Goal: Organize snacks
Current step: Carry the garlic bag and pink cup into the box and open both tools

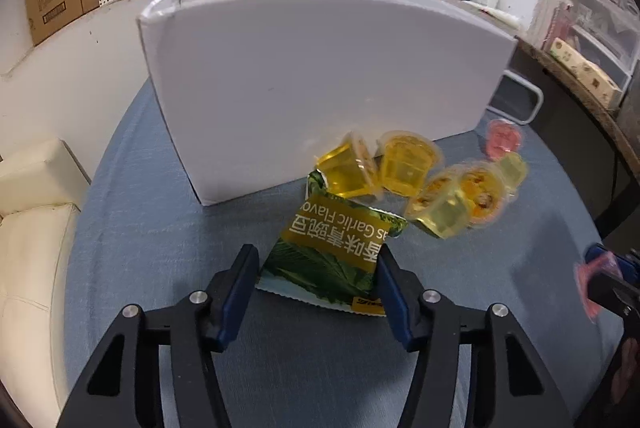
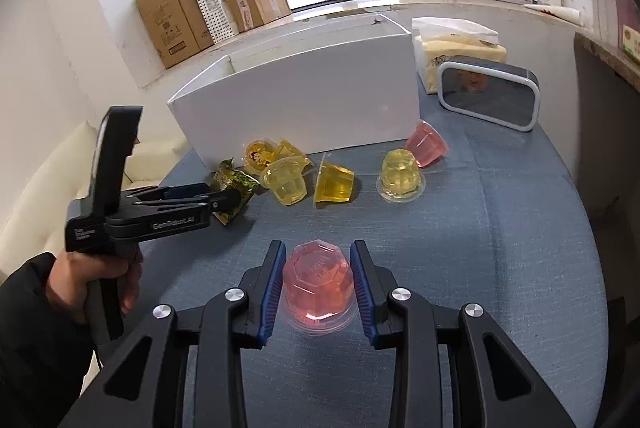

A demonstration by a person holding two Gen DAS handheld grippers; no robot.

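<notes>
A green garlic-flavour snack packet [image 1: 332, 252] lies on the blue cloth in front of a white open box [image 1: 320, 76]. My left gripper [image 1: 316, 268] is open, its fingers on either side of the packet's near end. Several yellow jelly cups [image 1: 404, 168] lie beside the packet. My right gripper [image 2: 318, 268] has its pads against both sides of a pink jelly cup [image 2: 318, 280] standing on the cloth. In the right wrist view the left gripper [image 2: 236, 198] reaches over the packet [image 2: 232, 188], and the box [image 2: 300, 100] stands behind the yellow cups [image 2: 334, 184].
A second pink jelly cup [image 2: 426, 144] lies by the box's right corner. A grey mirror-faced clock [image 2: 488, 92] and a tissue pack [image 2: 460, 48] stand to the right. Cardboard boxes [image 2: 176, 20] line the windowsill. A cream sofa [image 1: 32, 228] is left of the table.
</notes>
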